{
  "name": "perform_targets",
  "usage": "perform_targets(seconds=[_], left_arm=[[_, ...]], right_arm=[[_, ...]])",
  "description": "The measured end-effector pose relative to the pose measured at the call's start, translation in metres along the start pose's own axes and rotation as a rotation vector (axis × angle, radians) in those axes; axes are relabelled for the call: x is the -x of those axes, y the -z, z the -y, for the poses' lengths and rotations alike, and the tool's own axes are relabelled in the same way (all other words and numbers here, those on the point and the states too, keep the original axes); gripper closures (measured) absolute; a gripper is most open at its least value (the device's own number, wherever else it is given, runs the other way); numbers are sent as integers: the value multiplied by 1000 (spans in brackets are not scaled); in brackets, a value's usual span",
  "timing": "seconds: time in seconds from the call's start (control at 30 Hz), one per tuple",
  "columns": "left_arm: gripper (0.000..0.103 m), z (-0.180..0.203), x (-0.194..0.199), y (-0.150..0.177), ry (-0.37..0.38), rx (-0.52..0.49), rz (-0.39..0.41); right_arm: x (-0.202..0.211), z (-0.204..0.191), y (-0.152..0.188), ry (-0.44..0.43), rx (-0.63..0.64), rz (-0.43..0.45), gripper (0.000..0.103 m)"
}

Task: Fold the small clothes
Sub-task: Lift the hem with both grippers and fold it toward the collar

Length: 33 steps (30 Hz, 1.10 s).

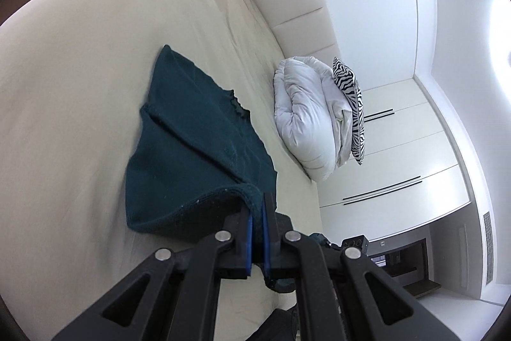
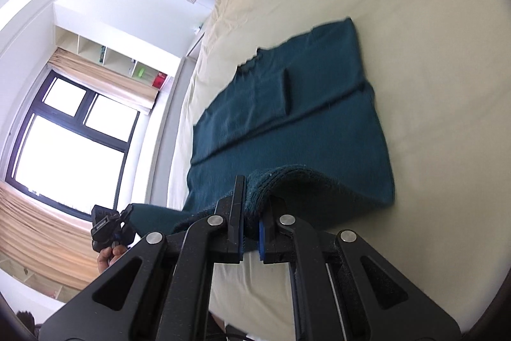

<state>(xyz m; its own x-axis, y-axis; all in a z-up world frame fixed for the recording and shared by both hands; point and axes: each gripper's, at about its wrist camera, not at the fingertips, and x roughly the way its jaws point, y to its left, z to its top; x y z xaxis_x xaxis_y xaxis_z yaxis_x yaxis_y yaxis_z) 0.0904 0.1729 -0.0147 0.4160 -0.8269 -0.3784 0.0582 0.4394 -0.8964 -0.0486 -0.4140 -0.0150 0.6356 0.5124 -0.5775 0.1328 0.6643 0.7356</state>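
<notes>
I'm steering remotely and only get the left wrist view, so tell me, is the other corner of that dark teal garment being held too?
Observer: Yes. The right tongs are shut on the hem of the teal garment, lifted off the bed sheet.
Operator: And what are my tongs doing, as far as you see?
Observer: The left tongs are also shut on the hem.
Operator: Is a sleeve folded in already?
Observer: The right wrist view shows a sleeve end lying across the garment's middle.
Operator: What's on the side I can't see?
Observer: A dark-framed window with tan curtains.
</notes>
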Motion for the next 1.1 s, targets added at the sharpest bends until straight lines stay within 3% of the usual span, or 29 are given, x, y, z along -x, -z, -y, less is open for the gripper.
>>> perform_targets(seconds=[0.37, 0.57, 0.93, 1.03, 1.07, 1.1], left_arm=[[98, -15, -83, -103, -53, 47, 44], [98, -41, -118, -139, -93, 90, 76], [97, -71, -174, -186, -197, 89, 78], [96, -81, -190, -193, -217, 109, 69], [92, -85, -193, -195, -225, 122, 68], [81, -88, -195, -196, -227, 134, 71]], right_arm=[[-75, 19, -135, 75, -42, 105, 99], [-121, 35, -180, 103, -67, 125, 99], [-185, 86, -229, 164, -160, 141, 98], [-198, 99, -237, 195, -196, 143, 94], [-199, 103, -239, 203, -205, 159, 94], [-200, 106, -239, 204, -210, 170, 91]])
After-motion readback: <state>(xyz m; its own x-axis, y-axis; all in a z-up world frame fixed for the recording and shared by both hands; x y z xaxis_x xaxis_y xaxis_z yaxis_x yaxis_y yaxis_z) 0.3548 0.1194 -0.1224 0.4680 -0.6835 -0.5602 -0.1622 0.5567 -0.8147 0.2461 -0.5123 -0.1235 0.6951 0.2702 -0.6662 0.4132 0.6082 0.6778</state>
